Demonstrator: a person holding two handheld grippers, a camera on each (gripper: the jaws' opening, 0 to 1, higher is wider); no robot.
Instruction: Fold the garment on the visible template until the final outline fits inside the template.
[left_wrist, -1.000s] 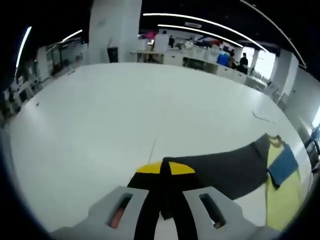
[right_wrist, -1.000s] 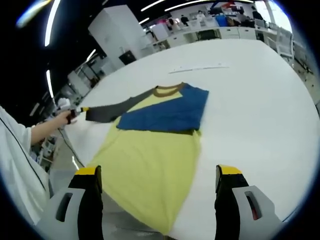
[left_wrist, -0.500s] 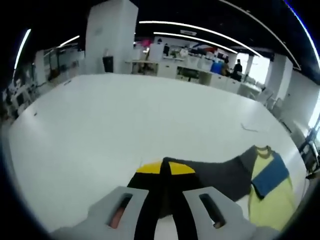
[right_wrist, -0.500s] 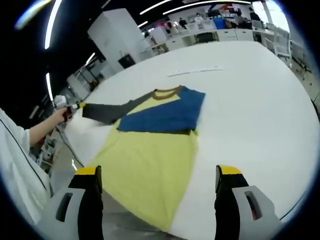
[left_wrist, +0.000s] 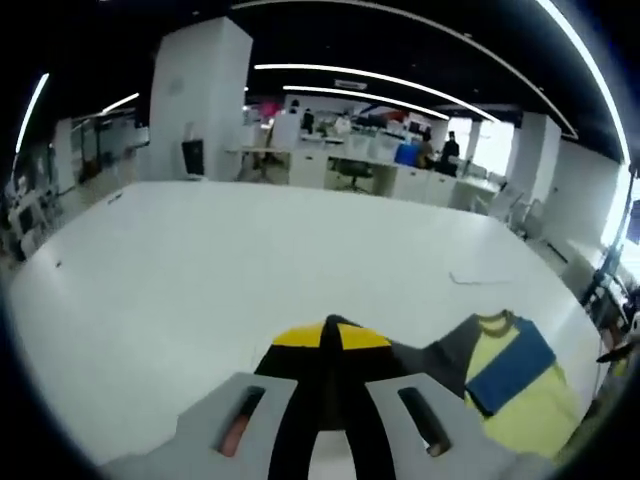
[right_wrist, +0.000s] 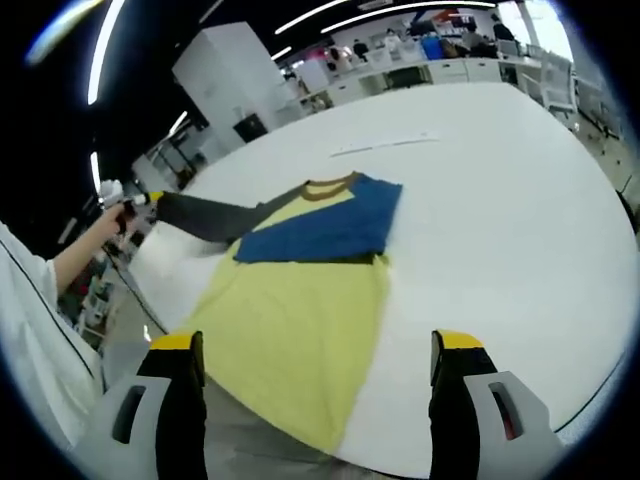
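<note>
The yellow shirt (right_wrist: 300, 310) lies flat on the white table (right_wrist: 500, 200), its blue sleeve (right_wrist: 325, 232) folded across. The left gripper (left_wrist: 330, 335) is closed on the dark grey sleeve (right_wrist: 210, 215), pulling it sideways; the right gripper (right_wrist: 315, 360) stands wide apart above the hem

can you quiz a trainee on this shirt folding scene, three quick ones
1. True or false: the left tongs are shut on the grey sleeve.
2. Which colour is the sleeve already folded across the chest of the shirt? A) red B) blue C) white
3. Fill in: the right tongs are ____, holding nothing.

Key: 1 true; 2 B, the blue sleeve; 3 open.
</note>
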